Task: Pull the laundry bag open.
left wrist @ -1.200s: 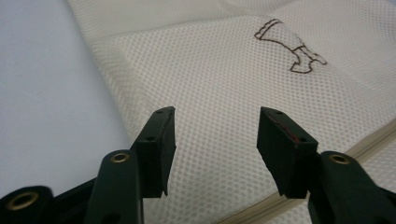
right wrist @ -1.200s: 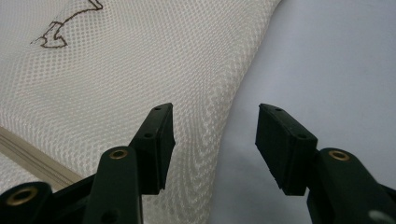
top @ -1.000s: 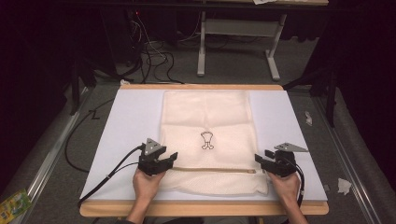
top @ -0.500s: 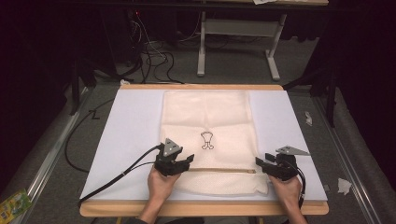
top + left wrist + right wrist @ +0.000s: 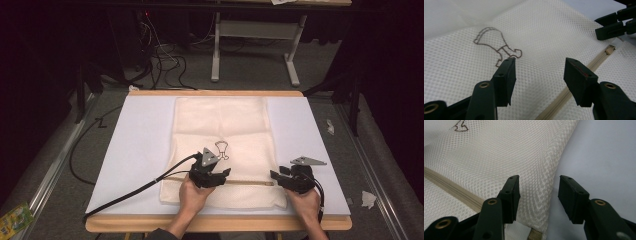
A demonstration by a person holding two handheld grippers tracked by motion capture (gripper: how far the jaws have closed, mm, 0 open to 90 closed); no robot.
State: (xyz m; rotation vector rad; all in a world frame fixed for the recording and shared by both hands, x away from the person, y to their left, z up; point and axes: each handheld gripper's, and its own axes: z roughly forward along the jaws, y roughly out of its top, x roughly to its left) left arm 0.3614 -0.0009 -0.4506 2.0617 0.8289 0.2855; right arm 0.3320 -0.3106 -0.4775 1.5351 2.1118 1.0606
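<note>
white worktop [image 5: 145,145] is covered at its middle by a cream mesh laundry bag [image 5: 222,130], laid flat. a beige zipper [image 5: 250,183] is run across the bag's near part. left gripper [image 5: 220,176] is held over the zipper's left half, fingers [image 5: 506,75] released, nothing gripped. right gripper [image 5: 276,176] is held at the bag's right edge, fingers [image 5: 511,195] just been closing, edge between them, not pinched.

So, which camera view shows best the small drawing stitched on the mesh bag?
The left gripper view: the stitched drawing on the mesh bag is near and whole there. The high view shows it tiny; the right gripper view catches just its edge.
</note>
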